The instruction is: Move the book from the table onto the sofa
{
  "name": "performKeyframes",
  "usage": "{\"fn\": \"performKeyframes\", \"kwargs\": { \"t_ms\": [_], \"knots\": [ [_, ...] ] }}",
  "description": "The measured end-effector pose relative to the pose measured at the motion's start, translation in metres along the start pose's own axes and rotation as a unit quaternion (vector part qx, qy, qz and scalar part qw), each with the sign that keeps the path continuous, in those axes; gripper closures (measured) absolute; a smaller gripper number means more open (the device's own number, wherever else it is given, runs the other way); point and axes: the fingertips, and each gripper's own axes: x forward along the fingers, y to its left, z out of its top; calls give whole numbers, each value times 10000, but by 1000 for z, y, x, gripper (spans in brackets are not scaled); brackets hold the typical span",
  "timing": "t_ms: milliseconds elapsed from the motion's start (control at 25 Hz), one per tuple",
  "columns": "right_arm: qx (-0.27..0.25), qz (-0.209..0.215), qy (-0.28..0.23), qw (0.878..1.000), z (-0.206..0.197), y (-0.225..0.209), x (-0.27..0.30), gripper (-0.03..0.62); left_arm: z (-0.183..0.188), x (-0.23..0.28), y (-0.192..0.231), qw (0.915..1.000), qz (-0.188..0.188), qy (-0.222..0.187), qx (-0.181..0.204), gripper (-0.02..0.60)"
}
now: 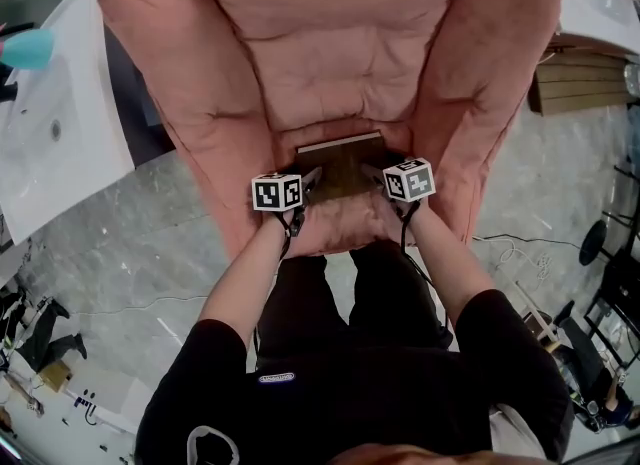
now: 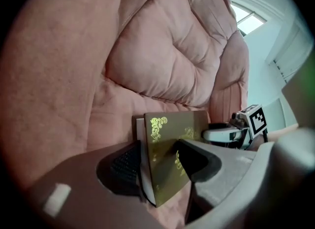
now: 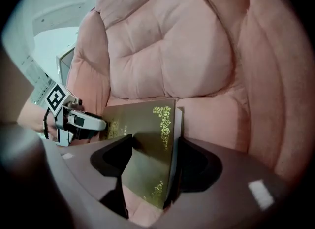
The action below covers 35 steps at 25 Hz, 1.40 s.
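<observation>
A dark olive book (image 1: 340, 163) with gold scrollwork on its cover lies low over the seat of the pink sofa (image 1: 330, 63). Both grippers hold it by opposite edges. My left gripper (image 2: 156, 163) is shut on the book (image 2: 170, 154), one jaw on the cover and one under the pages. My right gripper (image 3: 152, 161) is shut on the book (image 3: 145, 144) from the other side. In the head view the left gripper (image 1: 300, 193) and the right gripper (image 1: 385, 181) sit at the book's near corners. Whether the book rests on the cushion is unclear.
The sofa's padded arms (image 1: 150, 73) rise on both sides of the seat, with the tufted backrest (image 1: 320, 13) behind. A white table (image 1: 55, 133) stands at the left, wooden shelves (image 1: 580, 83) at the right. Grey marble floor (image 1: 130, 253) surrounds the sofa.
</observation>
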Motion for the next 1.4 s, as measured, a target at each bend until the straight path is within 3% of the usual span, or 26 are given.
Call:
{"fn": "performKeyframes", "kwargs": {
  "t_ms": [160,360,600,840,1120,1400],
  "knots": [
    [113,28,21,9999,2,-5,13,266,2,9,12,9999,92,4,-70,328],
    [-51,-104,-76,9999,5,-3,4,256,1,8,6,9999,-74,-34,-87,313],
    [-317,-528,-633,9961,17,10,-38,230,5,-22,-3,9978,608,-257,47,307],
    [-259,-528,-1012,9931,25,35,-93,226,-11,-60,-31,9984,519,-183,-111,298],
    [-404,-367,-1534,9867,29,96,-191,230,-2,-149,-95,9923,440,-145,1151,298],
    [-442,-97,-2000,9787,38,171,-282,247,-6,-230,-167,9705,195,-115,2400,298]
  ]
}}
